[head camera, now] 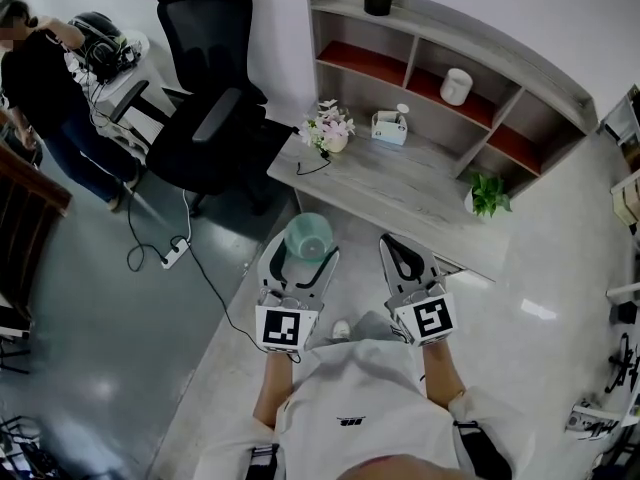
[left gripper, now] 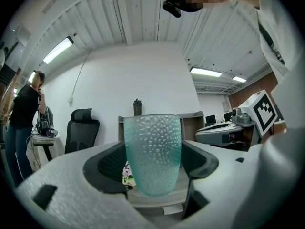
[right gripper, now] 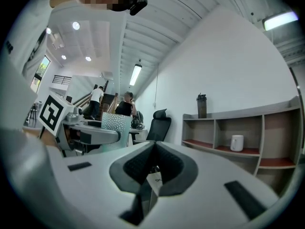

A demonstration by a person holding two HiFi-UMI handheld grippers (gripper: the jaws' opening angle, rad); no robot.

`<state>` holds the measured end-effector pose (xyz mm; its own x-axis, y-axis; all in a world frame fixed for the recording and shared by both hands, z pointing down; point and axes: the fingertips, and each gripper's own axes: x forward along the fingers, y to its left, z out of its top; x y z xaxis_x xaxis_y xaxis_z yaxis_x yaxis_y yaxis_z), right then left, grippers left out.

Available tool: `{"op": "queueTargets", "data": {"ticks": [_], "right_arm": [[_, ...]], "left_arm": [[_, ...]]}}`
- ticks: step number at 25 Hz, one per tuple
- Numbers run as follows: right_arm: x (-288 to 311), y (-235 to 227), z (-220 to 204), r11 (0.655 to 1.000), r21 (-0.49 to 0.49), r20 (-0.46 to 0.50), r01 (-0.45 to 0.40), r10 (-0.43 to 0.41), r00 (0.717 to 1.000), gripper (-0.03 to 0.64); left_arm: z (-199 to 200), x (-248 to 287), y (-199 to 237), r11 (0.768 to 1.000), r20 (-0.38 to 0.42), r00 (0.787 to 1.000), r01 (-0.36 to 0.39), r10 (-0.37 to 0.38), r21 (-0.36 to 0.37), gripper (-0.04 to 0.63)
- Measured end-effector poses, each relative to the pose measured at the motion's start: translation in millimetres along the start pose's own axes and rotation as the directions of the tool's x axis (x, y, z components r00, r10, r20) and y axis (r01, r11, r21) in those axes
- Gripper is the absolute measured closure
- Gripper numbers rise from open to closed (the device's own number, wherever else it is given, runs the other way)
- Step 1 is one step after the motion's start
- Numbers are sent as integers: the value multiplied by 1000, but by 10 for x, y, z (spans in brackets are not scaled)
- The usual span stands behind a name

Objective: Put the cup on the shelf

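the left hand-held gripper (head camera: 300, 258) clamps the upright teal cup (head camera: 308, 236) between its jaws; the right hand-held gripper (head camera: 403, 248) is closed.

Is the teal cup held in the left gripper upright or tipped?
Upright: the dimpled cup stands with its rim level on top and base below, clamped between the jaws.

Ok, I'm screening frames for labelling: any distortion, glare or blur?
Head view: fisheye bends the shelf into an arc, detail sharp. Left gripper view: the cup is crisp, the ceiling lights blow out, corners go black. Right gripper view: black corners too, strip light glaring top right.
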<state>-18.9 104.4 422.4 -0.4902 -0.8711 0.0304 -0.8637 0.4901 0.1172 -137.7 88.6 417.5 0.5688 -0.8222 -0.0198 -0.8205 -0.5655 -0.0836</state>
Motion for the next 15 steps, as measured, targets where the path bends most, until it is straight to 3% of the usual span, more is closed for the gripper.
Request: {"op": "queueTargets", "data": {"ticks": [3,15], "right_arm": [[77,-26,2,1000,-3,5,3,-3,1000,586],[410,-205,-26,1000,-7,10,-5,5,1000,586]], "left_arm": [[-65,50,61,1000,8,1000,4,-4,23,221],[-99,335,274,1000,7,1000,-14,14,2,221]]}}
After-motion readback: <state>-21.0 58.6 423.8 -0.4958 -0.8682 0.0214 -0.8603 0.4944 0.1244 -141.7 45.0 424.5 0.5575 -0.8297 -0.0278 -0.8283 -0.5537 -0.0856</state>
